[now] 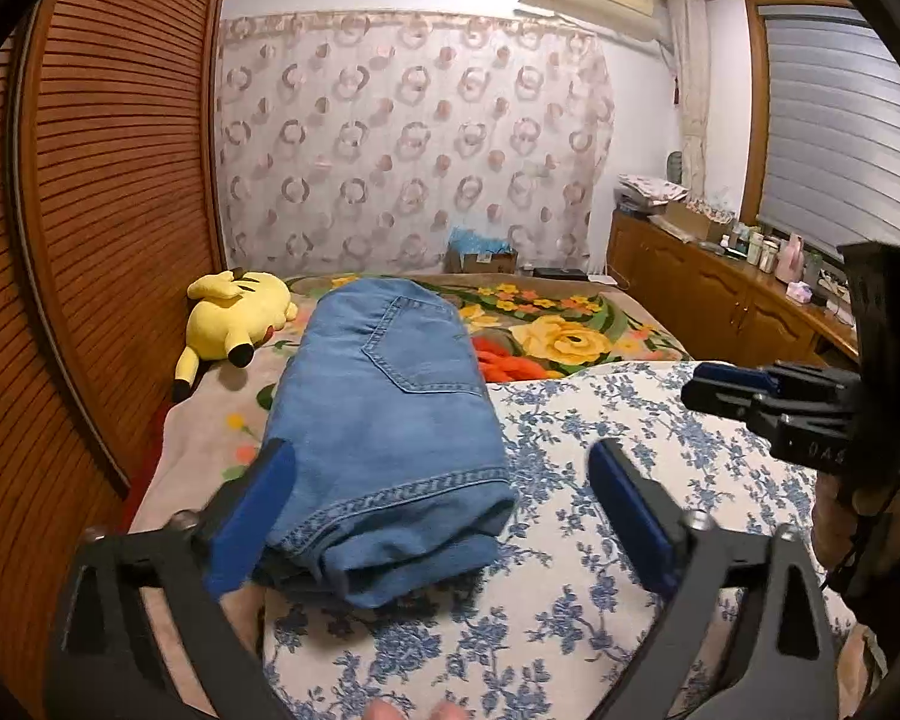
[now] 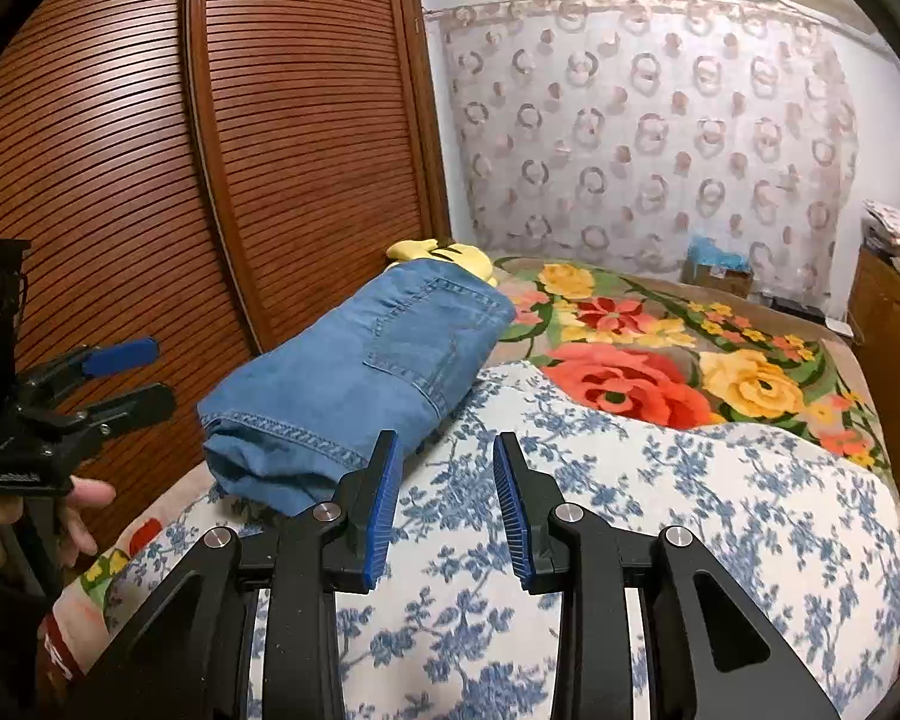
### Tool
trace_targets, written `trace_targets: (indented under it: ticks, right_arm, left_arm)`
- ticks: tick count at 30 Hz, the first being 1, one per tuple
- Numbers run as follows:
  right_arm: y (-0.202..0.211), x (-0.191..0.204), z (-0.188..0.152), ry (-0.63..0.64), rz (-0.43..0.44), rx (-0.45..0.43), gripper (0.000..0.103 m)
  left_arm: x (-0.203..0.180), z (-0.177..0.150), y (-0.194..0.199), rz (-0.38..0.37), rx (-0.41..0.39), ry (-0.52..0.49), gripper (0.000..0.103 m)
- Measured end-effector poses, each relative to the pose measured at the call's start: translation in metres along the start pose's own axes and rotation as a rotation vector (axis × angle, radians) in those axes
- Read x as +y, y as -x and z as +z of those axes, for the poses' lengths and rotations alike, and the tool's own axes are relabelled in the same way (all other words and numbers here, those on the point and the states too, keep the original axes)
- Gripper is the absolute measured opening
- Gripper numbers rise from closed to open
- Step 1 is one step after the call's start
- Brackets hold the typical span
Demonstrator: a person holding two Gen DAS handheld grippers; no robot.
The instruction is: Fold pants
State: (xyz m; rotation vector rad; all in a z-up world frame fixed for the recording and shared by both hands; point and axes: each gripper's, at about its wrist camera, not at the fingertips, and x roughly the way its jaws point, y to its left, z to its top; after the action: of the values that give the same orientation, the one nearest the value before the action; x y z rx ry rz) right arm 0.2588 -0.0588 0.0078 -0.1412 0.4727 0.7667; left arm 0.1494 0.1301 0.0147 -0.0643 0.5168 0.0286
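Note:
Blue denim pants [image 1: 384,420] lie folded into a compact stack on the bed, back pocket up; they also show in the right wrist view [image 2: 354,384]. My left gripper [image 1: 444,480] is open wide, its blue pads either side of the stack's near end, above it and empty. It also shows at the left of the right wrist view [image 2: 144,378]. My right gripper [image 2: 447,480] is open and empty, over the blue-flowered quilt just right of the pants. It also shows at the right of the left wrist view [image 1: 714,387].
A blue-flowered white quilt [image 2: 660,510] covers the near bed; a bright floral blanket [image 2: 660,360] lies beyond. A yellow plush toy [image 1: 234,318] lies left of the pants. A slatted wooden wardrobe [image 1: 90,210] stands left; a cluttered wooden cabinet [image 1: 720,294] right.

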Motion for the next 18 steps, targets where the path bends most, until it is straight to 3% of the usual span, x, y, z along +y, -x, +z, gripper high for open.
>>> trace_targets:
  ticks: [3,10,15,18]
  right_arm:
    - [0.014,0.000,-0.008,-0.005,-0.013,-0.005,0.042]
    - [0.046,0.003,-0.023,-0.013,-0.040,-0.013,0.055]
    - [0.066,0.002,-0.037,-0.031,-0.071,-0.002,0.056]
    - [0.080,0.001,-0.045,-0.053,-0.100,0.002,0.064]
  left_arm:
    - [-0.009,-0.001,0.004,-0.009,-0.008,-0.009,0.103]
    - [-0.032,-0.010,0.015,-0.025,-0.023,-0.026,0.103]
    - [-0.051,-0.021,0.008,-0.019,0.016,-0.038,0.103]
    - [-0.065,-0.029,0.009,-0.022,0.016,-0.035,0.103]
